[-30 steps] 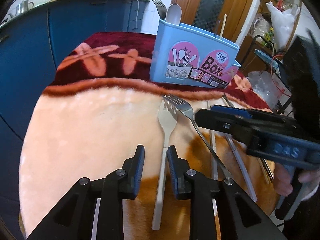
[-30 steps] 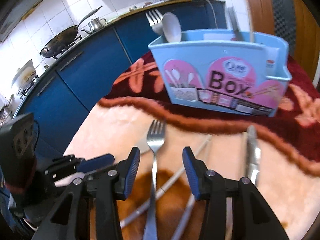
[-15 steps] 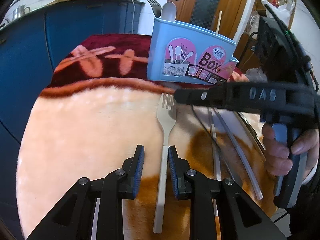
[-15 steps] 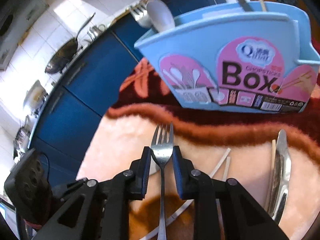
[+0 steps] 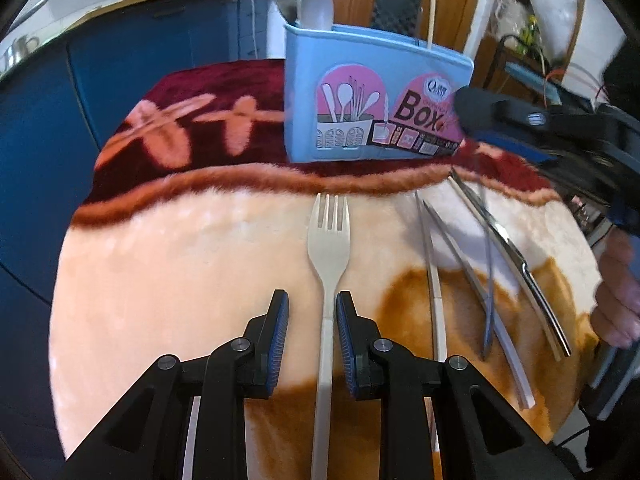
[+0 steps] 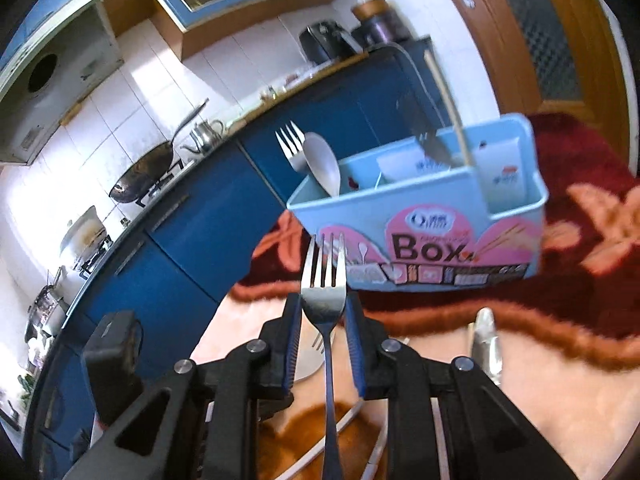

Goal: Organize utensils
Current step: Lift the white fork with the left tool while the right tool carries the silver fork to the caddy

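A round worktop fills the lower part of both views, draped in a plush blanket: peach in the middle, dark red with peach flowers toward the far edge. Behind it runs a curved row of blue kitchen cabinets, with a wok and a kettle on the hob at the left of the right wrist view, white wall tiles above, and a wooden door at the upper right.

A light blue utensil box stands on the red band at the upper centre of the left wrist view. A white spoon, a metal fork and a chopstick stick up out of it.

The left gripper hangs low over the peach area. Its jaws are partly open and straddle the handle of a white plastic fork that lies flat, tines toward the box; the pads stand just clear of it on both sides. To the right lie chopsticks and a table knife in a loose fan.

The right gripper has just been closing its jaws and now clamps a metal fork at the neck. The tines point up in front of the box's label, and the fork is off the blanket. A hand shows at the right edge of the left wrist view.
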Tool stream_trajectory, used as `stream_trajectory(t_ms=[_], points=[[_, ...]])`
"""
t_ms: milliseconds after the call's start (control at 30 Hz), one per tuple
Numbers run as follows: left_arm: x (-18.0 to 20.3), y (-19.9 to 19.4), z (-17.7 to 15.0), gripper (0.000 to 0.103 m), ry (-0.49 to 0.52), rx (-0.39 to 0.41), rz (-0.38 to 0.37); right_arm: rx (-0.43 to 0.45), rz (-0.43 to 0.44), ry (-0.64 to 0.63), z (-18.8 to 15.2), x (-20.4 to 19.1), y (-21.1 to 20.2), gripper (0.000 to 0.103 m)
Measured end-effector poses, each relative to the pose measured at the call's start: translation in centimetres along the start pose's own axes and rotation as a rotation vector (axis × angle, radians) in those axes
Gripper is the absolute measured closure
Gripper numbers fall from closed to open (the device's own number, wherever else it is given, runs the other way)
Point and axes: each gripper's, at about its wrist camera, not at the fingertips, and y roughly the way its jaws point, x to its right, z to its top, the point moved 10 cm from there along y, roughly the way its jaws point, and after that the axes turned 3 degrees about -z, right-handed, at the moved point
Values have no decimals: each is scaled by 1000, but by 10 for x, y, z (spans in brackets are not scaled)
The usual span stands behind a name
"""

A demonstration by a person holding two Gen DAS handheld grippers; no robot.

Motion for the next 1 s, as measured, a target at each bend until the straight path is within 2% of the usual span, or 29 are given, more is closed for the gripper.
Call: stream_trajectory(t_ms=[167,233,333,500,700,800,933,1000], points=[[2,7,10,79,8,-45,-18,100,-42,-35,9,-1,-22,79],[3,10,15,87,-6,-46,-39,136,-58,-45,13,-1,-31,79],[2,8,17,88,-45,-22,-63,186,-73,-46,20,2,-45,79],[16,-21,27,89,-59,144,-116,241,-95,-50,29,9,-62,79],[30,-67,57,89,-39,385,-115,282,-113,-49,37,14,-76,80],[29,-79,73,90,-63,461,-127,294,-125,-53,39,16,-80,80],[27,-92,89,91,-107,519,-158,310,-136,-59,41,16,-86,80],[27,-97,95,100,-113,538,-161,317,-142,-61,42,16,-88,80]])
